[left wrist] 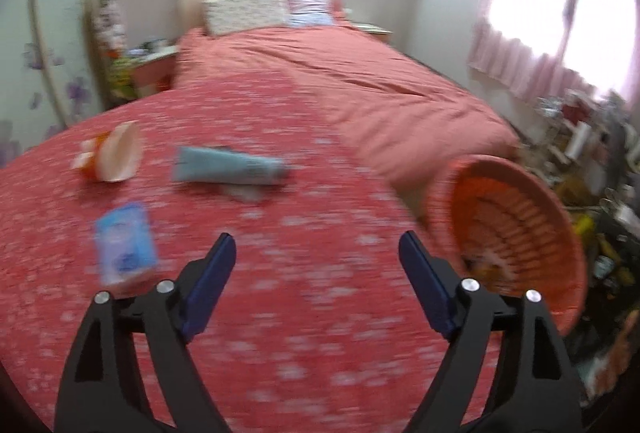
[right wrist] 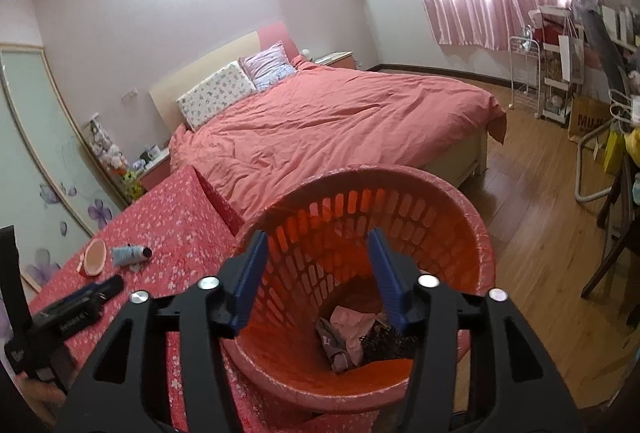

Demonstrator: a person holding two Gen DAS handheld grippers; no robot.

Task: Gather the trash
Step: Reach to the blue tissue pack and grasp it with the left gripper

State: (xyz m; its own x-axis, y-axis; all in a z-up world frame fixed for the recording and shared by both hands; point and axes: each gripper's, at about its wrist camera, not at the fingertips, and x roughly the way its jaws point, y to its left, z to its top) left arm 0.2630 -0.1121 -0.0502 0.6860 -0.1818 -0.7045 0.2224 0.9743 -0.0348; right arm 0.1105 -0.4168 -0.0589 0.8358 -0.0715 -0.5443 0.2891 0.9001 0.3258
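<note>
Crumpled trash (right wrist: 348,337) already lies at the bottom of the orange basket (right wrist: 460,217); left of the basket, on the red floral cover (left wrist: 280,313), wait a blue tube (left wrist: 228,165), a cup (left wrist: 116,157) and a packet (left wrist: 124,245). Both the right gripper (right wrist: 318,273), above the basket, and the left gripper (left wrist: 316,269) have fingers wide and empty. Likely next: left drops onto the packet

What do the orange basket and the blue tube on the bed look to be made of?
Orange basket: looks like rigid moulded plastic, slightly glossy; rows of slots pierce its wall. Blue tube: probably soft plastic, matte; one end is flat and crimped, the other has a dark cap. Blur leaves its finish uncertain.
</note>
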